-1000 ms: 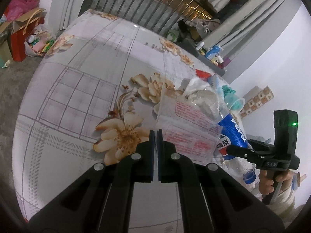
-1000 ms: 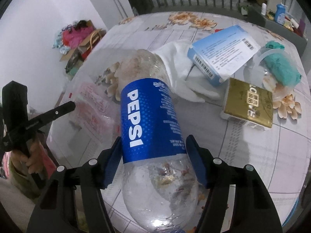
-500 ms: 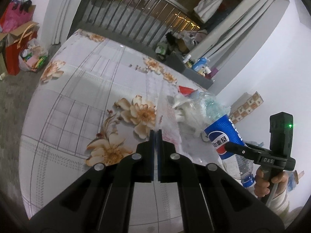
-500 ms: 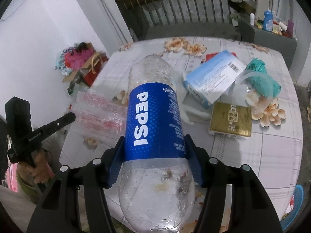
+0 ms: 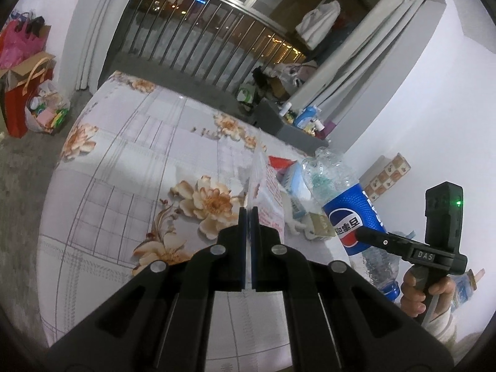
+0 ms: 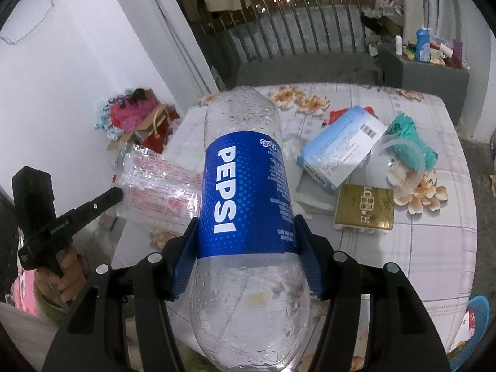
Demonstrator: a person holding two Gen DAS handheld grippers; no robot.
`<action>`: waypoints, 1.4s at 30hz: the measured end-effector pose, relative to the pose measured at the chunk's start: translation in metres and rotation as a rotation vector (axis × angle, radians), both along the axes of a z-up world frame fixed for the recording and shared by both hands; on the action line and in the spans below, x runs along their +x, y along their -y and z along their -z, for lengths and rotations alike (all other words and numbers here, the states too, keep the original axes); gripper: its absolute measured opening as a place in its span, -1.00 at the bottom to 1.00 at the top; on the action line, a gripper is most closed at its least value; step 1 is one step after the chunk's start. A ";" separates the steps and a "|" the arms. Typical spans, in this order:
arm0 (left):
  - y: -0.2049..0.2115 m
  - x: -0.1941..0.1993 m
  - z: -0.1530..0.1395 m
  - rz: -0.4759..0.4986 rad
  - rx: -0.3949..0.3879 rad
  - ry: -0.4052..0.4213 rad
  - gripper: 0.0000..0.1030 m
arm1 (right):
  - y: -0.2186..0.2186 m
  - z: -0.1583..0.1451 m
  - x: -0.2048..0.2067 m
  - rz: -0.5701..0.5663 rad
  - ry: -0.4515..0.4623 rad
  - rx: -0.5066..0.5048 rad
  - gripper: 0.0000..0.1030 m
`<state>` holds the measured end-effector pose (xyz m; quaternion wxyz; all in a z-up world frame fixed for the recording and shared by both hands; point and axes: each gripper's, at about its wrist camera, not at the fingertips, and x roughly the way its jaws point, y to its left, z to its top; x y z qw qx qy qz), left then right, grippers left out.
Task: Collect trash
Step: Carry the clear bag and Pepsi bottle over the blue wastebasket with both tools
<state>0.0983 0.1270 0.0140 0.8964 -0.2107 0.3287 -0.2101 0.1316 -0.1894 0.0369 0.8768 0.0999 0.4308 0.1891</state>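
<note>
My right gripper [image 6: 246, 241] is shut on an empty clear Pepsi bottle [image 6: 245, 192] with a blue label, lifted above the table; the bottle [image 5: 350, 214] also shows at the right of the left wrist view. My left gripper [image 5: 248, 214] is shut on the edge of a clear plastic bag [image 5: 266, 192] with red print, seen edge-on. That bag [image 6: 161, 192] hangs from the left gripper's fingertips [image 6: 114, 195] in the right wrist view. A blue-and-white box [image 6: 341, 148], a gold box [image 6: 364, 207], a clear cup [image 6: 396, 164] and a teal wad [image 6: 409, 136] lie on the table.
The table [image 5: 130, 167] wears a grey floral cloth. Bags and boxes [image 5: 24, 93] sit on the floor at the left. A grey cabinet [image 6: 424, 74] with bottles stands behind, before a railing. A white cloth [image 6: 291, 152] lies behind the bottle.
Both grippers have risen, with the bottle and the bag lifted higher off the table. The bag has turned edge-on in the left wrist view, and more of the room shows.
</note>
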 end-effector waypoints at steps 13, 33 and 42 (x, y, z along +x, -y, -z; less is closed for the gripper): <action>0.025 -0.003 -0.037 0.064 -0.006 0.103 -1.00 | 0.033 -0.028 -0.020 0.079 0.091 0.046 0.13; 0.120 0.013 -0.072 0.295 -0.030 0.169 -1.00 | 0.144 -0.031 -0.083 0.362 0.171 0.113 0.13; 0.261 0.026 -0.074 0.591 -0.002 0.123 -1.00 | 0.257 -0.009 -0.169 0.735 0.181 0.154 0.13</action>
